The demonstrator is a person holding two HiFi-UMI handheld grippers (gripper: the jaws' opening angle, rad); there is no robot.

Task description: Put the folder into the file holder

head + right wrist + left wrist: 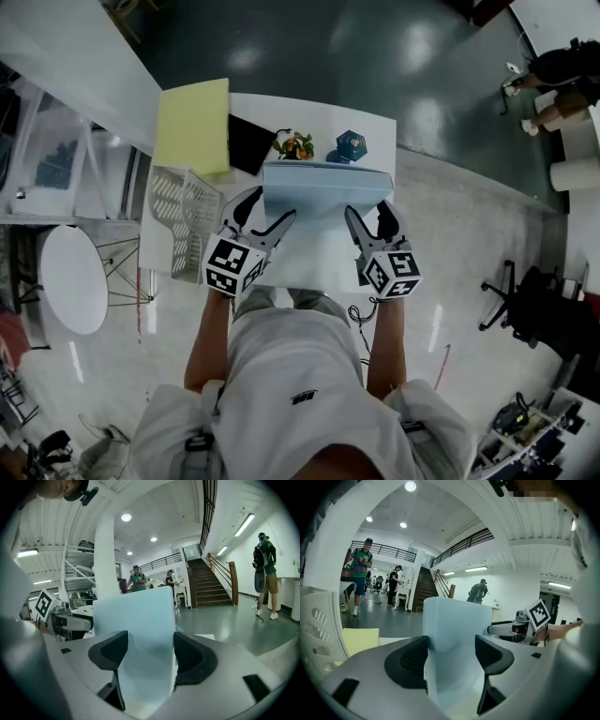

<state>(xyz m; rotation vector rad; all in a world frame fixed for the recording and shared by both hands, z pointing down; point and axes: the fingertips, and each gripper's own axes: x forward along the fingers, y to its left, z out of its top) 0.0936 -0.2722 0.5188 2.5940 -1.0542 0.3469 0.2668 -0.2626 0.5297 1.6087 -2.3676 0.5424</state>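
At the table's near edge, head view: the pale blue folder [323,187] hung in the air over the white table [319,267], carried level between the left gripper [265,214] and the right gripper [369,217], one at each short end. The white file holder [192,220] stood off to the left, perforated walls, slots tilted, well apart from the folder. Behind lay a yellow sheet [192,127], a black flat item [248,142], a small plant [295,145] and a blue faceted object [352,143].

Left gripper view: the jaws stood wide yet pinched the folder, black ribbed pads [410,660] against its faces. The folder's surface read smooth, matte and faintly translucent, with square corners. The holder's slotted wall [318,630] showed at the left edge.

Right gripper view: the same story, jaws clamped on the folder's other end, pads [110,656] bearing on both faces, the sheet rising upright between them.

Judgement: a light thing, probably thin plastic, stiff enough to stand on edge but likely to bow or sag at mid-span. Slick faces could slide in the pads. Holding both ends low seemed sound; it would need turning upright and lining up with a slot, and the right end likely freed first.
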